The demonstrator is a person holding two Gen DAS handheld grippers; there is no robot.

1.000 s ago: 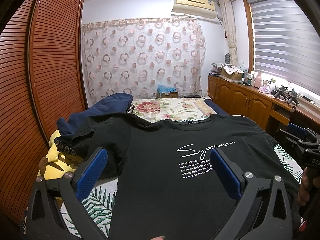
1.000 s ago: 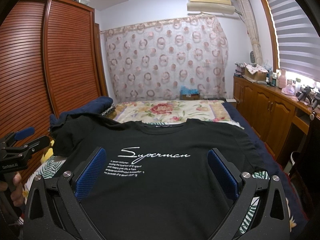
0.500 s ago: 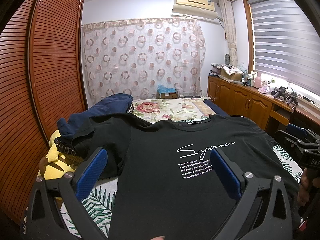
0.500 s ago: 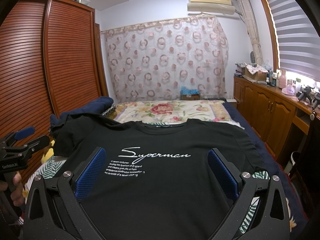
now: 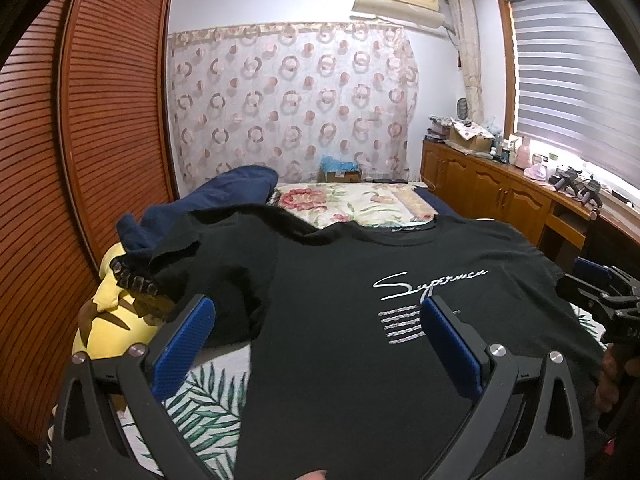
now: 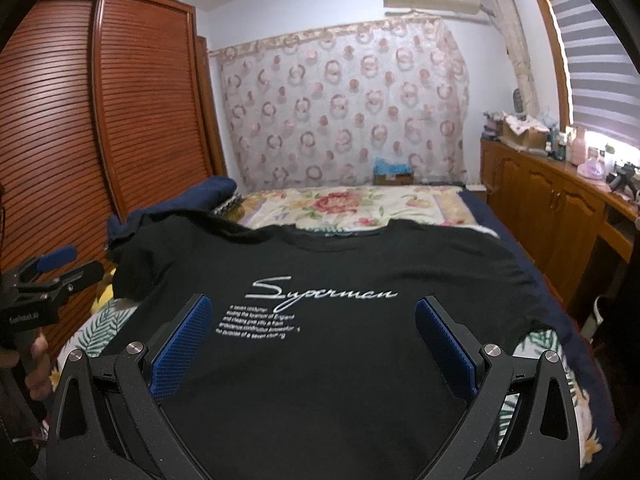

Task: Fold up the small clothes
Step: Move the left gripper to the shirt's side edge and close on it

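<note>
A black T-shirt with white "Superman" lettering lies flat, face up, on the bed, collar toward the far end; it also shows in the right wrist view. Its left sleeve is rumpled over other clothes. My left gripper is open and empty, above the shirt's lower left part. My right gripper is open and empty, above the shirt's lower middle. Each gripper shows at the edge of the other's view: the right one and the left one.
A navy garment and a yellow cloth lie piled at the shirt's left. The bed has a leaf-print sheet and a floral quilt. A louvred wardrobe stands left, wooden cabinets right.
Both grippers stay open above the shirt. The views shift only slightly; the shirt has not moved.
</note>
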